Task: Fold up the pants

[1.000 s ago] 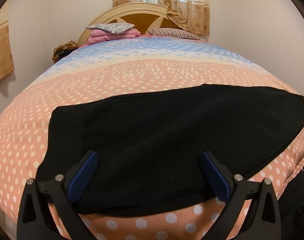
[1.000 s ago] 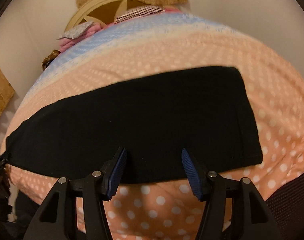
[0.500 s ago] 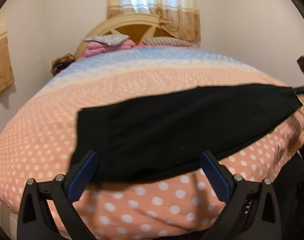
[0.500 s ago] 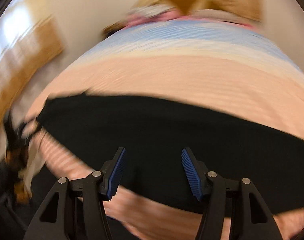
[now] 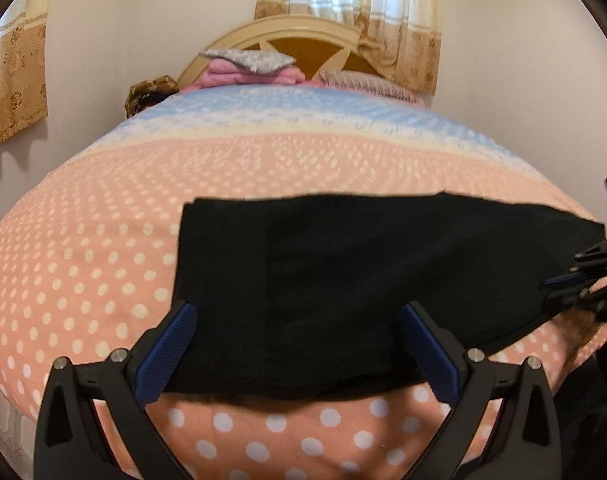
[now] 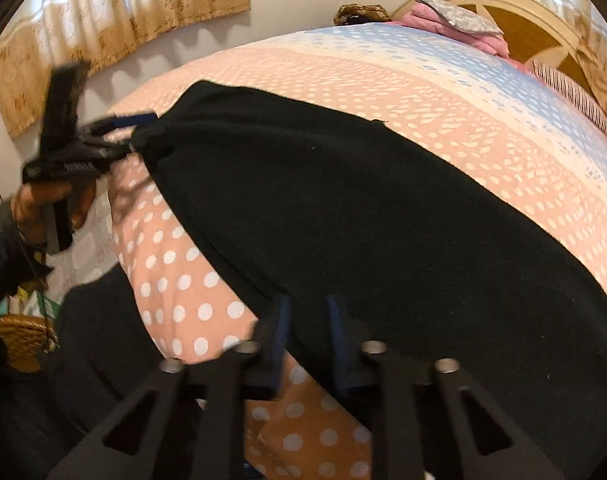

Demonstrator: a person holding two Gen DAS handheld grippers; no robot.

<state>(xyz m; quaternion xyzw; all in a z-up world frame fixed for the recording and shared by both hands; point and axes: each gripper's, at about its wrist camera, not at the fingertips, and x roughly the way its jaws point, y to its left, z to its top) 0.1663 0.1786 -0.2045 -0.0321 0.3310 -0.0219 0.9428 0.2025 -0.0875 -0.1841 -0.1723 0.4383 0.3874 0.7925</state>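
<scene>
Black pants (image 5: 343,276) lie folded lengthwise across the near part of the bed, also in the right wrist view (image 6: 383,216). My left gripper (image 5: 299,344) is open, its fingers straddling the near edge of the pants at their left end; in the right wrist view (image 6: 139,132) it sits at the pants' far corner. My right gripper (image 6: 305,334) has narrowed its jaws around the near hem of the pants; in the left wrist view (image 5: 563,286) its fingers pinch the right end of the cloth.
The bed (image 5: 103,264) has a pink polka-dot cover with a blue band. Pink folded bedding (image 5: 251,70) and a striped pillow (image 5: 367,82) lie by the headboard. Curtains hang behind. A wicker basket (image 6: 19,336) stands on the floor at left.
The right gripper swung to the pants' right end and closed on the hem. The left gripper drew back and shifted, so the pants' left end now sits between its fingers.
</scene>
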